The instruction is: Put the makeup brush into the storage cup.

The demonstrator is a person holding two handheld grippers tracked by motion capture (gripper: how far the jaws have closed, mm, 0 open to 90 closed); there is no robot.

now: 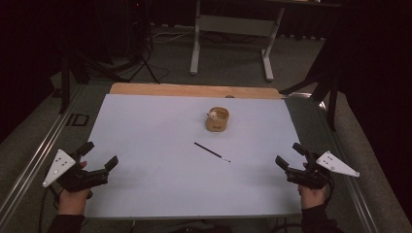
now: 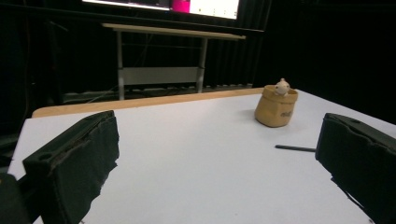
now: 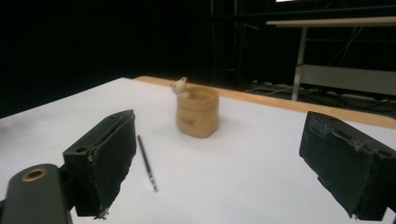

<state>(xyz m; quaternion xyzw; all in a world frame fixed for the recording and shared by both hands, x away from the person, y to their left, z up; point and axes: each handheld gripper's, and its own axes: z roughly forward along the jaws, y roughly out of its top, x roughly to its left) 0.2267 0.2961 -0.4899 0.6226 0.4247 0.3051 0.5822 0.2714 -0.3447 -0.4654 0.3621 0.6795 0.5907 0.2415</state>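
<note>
Tabletop (image 1: 145,145) is carrying a tan pot (image 1: 217,119) toward the far edge, thin pen (image 1: 212,152) lying flat nearer the middle. Left tool (image 1: 99,160) and right tool (image 1: 286,156) are waiting at the near corners, both spread, holding nothing, likely staged for a pickup.
</note>
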